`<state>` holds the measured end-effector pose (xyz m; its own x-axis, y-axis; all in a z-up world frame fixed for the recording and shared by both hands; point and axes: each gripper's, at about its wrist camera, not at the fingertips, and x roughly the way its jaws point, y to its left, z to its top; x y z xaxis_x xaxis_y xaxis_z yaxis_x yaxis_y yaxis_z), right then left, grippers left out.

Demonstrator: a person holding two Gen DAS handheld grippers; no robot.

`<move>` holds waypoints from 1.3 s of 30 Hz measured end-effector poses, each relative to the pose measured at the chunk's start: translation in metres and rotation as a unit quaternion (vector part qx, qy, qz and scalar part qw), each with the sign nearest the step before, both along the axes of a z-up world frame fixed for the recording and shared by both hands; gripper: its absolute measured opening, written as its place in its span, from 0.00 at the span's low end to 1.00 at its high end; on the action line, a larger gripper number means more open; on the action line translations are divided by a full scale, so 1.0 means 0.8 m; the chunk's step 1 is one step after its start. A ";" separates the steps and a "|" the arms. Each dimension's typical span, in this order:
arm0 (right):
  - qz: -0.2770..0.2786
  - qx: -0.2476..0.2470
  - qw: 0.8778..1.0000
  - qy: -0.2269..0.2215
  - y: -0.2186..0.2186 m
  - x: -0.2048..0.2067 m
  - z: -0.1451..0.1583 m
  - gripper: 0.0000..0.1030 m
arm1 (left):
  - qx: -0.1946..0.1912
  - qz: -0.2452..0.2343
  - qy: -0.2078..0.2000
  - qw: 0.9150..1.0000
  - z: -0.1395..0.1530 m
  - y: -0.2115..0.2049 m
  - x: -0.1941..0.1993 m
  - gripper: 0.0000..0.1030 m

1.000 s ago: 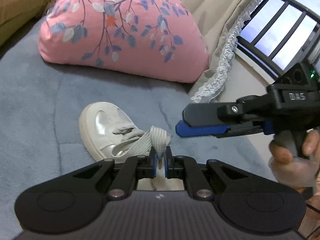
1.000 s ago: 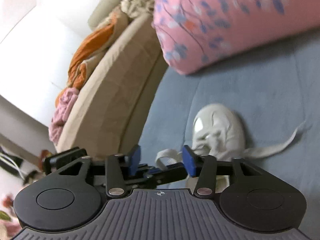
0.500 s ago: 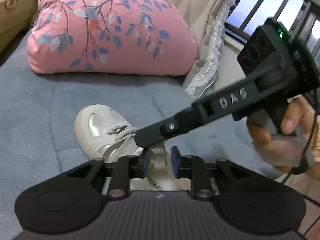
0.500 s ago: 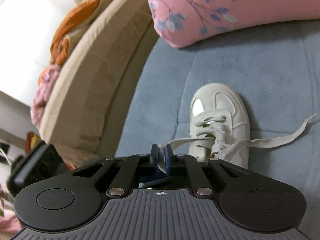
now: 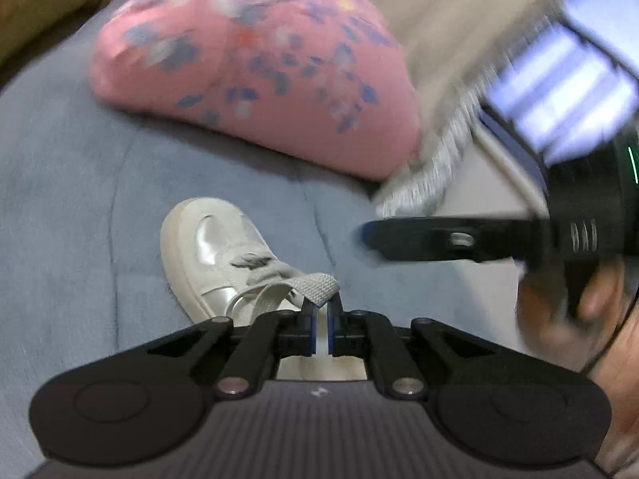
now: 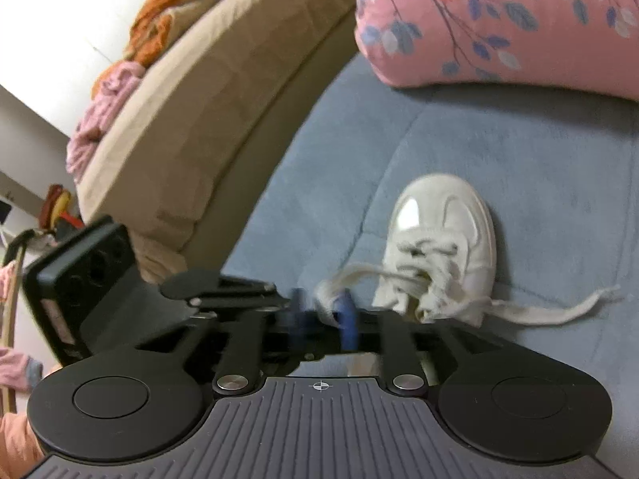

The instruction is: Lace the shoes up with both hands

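A white shoe (image 5: 223,255) lies on a blue-grey sofa cushion (image 5: 72,199), low and centre-left in the left wrist view, its toe pointing toward the upper left of the frame. Directly below it, the left gripper (image 5: 319,321) is clenched on a flat grey lace (image 5: 307,287) — the lace end is folded over the tips of the two narrow blue-lined fingers and runs back to the shoe's eyelets. At the right of that frame the right gripper (image 5: 365,235) shows from the side, blurred, held in a hand (image 5: 567,311) at the lower right edge; it sits well to the right of the shoe and touches nothing visible there. In the right wrist view the shoe (image 6: 443,235) lies right of centre, toe toward the top of the frame, with a second lace end (image 6: 559,311) trailing loose over the cushion toward the right edge. The right gripper (image 6: 321,313) has its blue pads (image 6: 346,319) spread apart, released, and the left gripper's lace loop (image 6: 331,291) hangs in the gap between them; the blur hides whether a pad touches it. A pink flowered pillow (image 6: 499,20) fills the upper right, resting on the cushion behind the shoe, and a beige sofa arm (image 6: 223,111) crosses the upper left.
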<state>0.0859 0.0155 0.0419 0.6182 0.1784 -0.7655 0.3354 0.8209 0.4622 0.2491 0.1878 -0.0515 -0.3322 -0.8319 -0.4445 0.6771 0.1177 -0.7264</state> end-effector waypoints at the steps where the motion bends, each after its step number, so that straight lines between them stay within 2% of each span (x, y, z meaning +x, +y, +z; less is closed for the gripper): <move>1: -0.012 -0.029 0.999 -0.021 0.000 -0.009 0.008 0.62 | 0.001 0.015 0.031 0.999 -0.007 0.002 0.008 0.05; 4: -0.051 -0.116 0.990 -0.064 0.002 -0.041 0.020 0.62 | 0.013 0.032 0.068 0.997 -0.021 0.000 0.016 0.05; 6: -0.082 -0.157 0.981 -0.073 0.005 -0.064 0.011 0.57 | 0.021 0.030 0.069 0.997 -0.024 -0.003 0.014 0.05; 7: -0.093 -0.163 0.980 -0.070 0.006 -0.073 0.003 0.37 | 0.025 0.030 0.070 0.997 -0.026 -0.004 0.013 0.05; 8: -0.097 -0.160 0.980 -0.067 0.007 -0.081 -0.006 0.10 | 0.025 0.032 0.077 0.996 -0.028 -0.005 0.013 0.05; 10: -0.078 -0.180 0.979 -0.060 0.019 -0.090 -0.021 0.08 | 0.023 0.030 0.073 0.997 -0.025 -0.004 0.015 0.05; 11: -0.047 -0.218 0.973 -0.058 0.035 -0.088 -0.024 0.08 | 0.023 0.027 0.066 0.997 -0.023 -0.005 0.014 0.05; 13: 0.022 -0.307 0.950 -0.060 0.072 -0.081 -0.026 0.08 | 0.018 0.007 0.040 0.999 -0.014 -0.004 0.011 0.05; 15: 0.084 -0.383 0.918 -0.064 0.104 -0.076 -0.027 0.10 | 0.001 -0.012 0.009 1.000 0.000 -0.001 0.007 0.05; 18: 0.151 -0.473 0.865 -0.069 0.128 -0.074 -0.027 0.11 | -0.024 -0.035 -0.010 0.999 0.016 0.005 0.001 0.05; 20: 0.211 -0.519 0.826 -0.067 0.135 -0.079 -0.033 0.14 | -0.028 -0.049 -0.022 0.998 0.021 0.006 -0.004 0.05; 23: 0.289 -0.589 0.753 -0.052 0.147 -0.088 -0.047 0.24 | -0.025 -0.066 -0.031 0.997 0.021 0.004 -0.011 0.05; 24: 0.309 -0.605 0.732 -0.050 0.150 -0.089 -0.051 0.26 | -0.023 -0.070 -0.032 0.997 0.021 0.003 -0.012 0.05; 25: 0.324 -0.613 0.718 -0.050 0.151 -0.090 -0.055 0.26 | -0.022 -0.074 -0.033 0.996 0.020 0.003 -0.014 0.05; 28: 0.356 -0.612 0.705 -0.049 0.155 -0.084 -0.067 0.26 | -0.023 -0.083 -0.032 0.996 0.021 0.004 -0.016 0.05; 31: 0.387 -0.638 0.663 -0.054 0.161 -0.083 -0.083 0.26 | -0.025 -0.079 -0.028 0.996 0.021 0.006 -0.014 0.07; 32: 0.395 -0.645 0.652 -0.056 0.163 -0.082 -0.086 0.23 | -0.027 -0.074 -0.023 0.997 0.021 0.007 -0.012 0.08; 33: 0.402 -0.647 0.646 -0.055 0.164 -0.080 -0.087 0.19 | -0.028 -0.070 -0.018 0.997 0.021 0.008 -0.010 0.08; 34: 0.404 -0.645 0.647 -0.054 0.164 -0.076 -0.087 0.09 | -0.027 -0.067 -0.018 0.997 0.021 0.008 -0.009 0.09; 36: 0.397 -0.648 0.647 -0.056 0.162 -0.076 -0.086 0.06 | -0.022 -0.063 -0.012 0.998 0.018 0.007 -0.007 0.14; 38: 0.384 -0.656 0.647 -0.054 0.164 -0.079 -0.084 0.05 | -0.026 -0.060 0.010 0.998 0.015 0.008 -0.003 0.14; 39: 0.377 -0.656 0.652 -0.050 0.163 -0.081 -0.082 0.05 | -0.030 -0.058 0.024 0.998 0.013 0.008 0.000 0.14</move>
